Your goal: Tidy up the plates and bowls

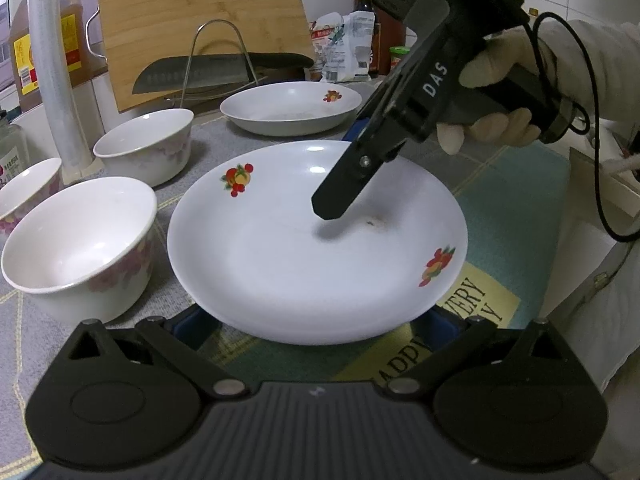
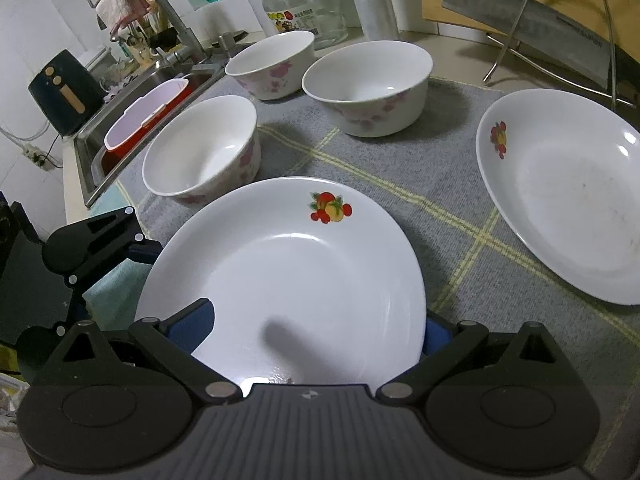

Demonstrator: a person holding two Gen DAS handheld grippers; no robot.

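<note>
— Kitchen counter, grey mat [image 2: 460, 200] with yellow lines over it. Sink [image 2: 92, 152] off the mat's left edge. What do we log for progress?

— Early, by our reading. Nothing is stacked. Two plates lie apart: the near plate [image 1: 304, 248] at the mat's front edge, the far plate [image 1: 288, 108] toward the back right. Three bowls [image 2: 200, 148] stand singly along the left and back of the mat, close together but none nested.

— Grippers?

— Both at the near plate. The left gripper [image 1: 316, 324] has its jaws wide apart, with the plate's front rim over them. The right gripper [image 2: 314, 332] also has its jaws apart, astride the opposite rim. One finger hangs above the plate's well and throws a shadow there; the other sits below the rim. Neither is clamped, so far as we see. A gloved hand [image 1: 500, 92] holds the right tool.

— Left to do?

— We judge all of it: plate onto plate, then the bowls nested. Whether the near plate is off the mat, we cannot tell.

— Obstacles?

— A knife [image 1: 224, 72] lies on a wire rack [image 1: 216, 40] just behind the far plate, blade toward the bowls. A board [image 1: 200, 12] leans behind that. A film roll [image 1: 56, 80] and a jar [image 2: 304, 4] crowd the bowls at the back.
</note>
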